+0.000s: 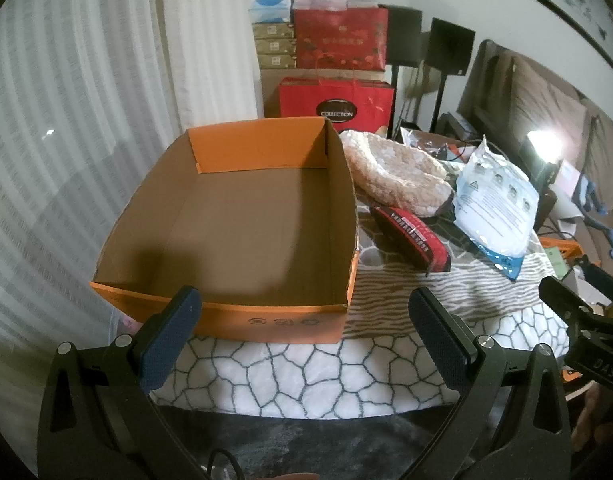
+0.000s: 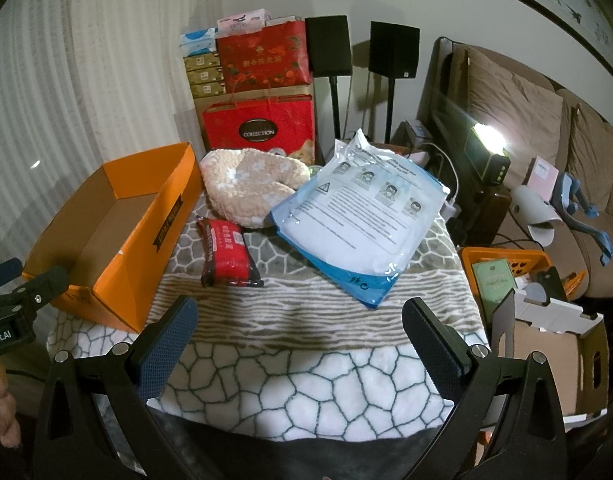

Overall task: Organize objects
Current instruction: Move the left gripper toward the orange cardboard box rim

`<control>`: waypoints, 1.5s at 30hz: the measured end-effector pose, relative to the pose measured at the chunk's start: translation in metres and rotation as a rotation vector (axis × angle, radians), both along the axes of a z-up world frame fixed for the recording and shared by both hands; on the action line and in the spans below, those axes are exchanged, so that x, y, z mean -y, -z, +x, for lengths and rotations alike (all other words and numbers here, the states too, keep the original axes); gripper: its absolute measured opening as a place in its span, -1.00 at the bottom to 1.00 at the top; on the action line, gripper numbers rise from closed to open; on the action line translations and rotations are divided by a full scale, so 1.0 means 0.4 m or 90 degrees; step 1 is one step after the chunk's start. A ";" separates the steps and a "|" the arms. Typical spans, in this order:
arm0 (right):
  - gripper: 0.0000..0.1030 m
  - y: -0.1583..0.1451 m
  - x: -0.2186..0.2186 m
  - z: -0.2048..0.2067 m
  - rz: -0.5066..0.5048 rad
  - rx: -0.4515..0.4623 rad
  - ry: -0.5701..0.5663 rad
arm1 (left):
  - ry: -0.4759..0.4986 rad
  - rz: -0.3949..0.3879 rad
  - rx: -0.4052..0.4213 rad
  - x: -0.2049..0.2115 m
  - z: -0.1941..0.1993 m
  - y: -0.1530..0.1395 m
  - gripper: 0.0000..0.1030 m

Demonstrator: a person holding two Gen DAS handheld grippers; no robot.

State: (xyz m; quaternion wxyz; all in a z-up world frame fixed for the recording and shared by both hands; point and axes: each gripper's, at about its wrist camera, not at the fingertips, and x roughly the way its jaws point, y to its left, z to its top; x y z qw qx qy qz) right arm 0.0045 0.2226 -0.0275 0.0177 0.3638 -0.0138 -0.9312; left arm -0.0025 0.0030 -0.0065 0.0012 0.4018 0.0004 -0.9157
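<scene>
Patterned blanket [image 2: 306, 320], mask pack [image 2: 358, 220] overlapping fuzzy slipper [image 2: 246, 188]

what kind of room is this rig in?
Most likely a home living room: a cushioned sofa along the wall, two speakers on stands, and stacked gift boxes behind a blanket-covered table.

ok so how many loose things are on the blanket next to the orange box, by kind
Fluffy beige slipper: 1
Red and black packet: 1
Clear and blue plastic bag with printed instructions: 1
Total: 3

The orange box holds nothing that shows, and both grippers, left and right, are open with nothing between them.
</scene>
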 end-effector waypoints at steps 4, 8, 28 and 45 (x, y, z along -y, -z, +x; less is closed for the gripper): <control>1.00 0.001 0.003 0.003 0.000 0.000 0.000 | 0.000 0.000 0.000 0.000 0.000 0.001 1.00; 1.00 0.002 0.003 0.002 0.000 0.001 0.000 | 0.001 -0.002 0.001 -0.004 0.000 0.001 1.00; 1.00 -0.002 0.004 -0.006 -0.003 0.002 -0.001 | 0.004 -0.004 0.003 -0.009 -0.002 0.001 1.00; 0.99 0.009 -0.005 -0.051 0.002 0.007 0.010 | -0.029 -0.004 0.001 0.114 -0.091 -0.021 1.00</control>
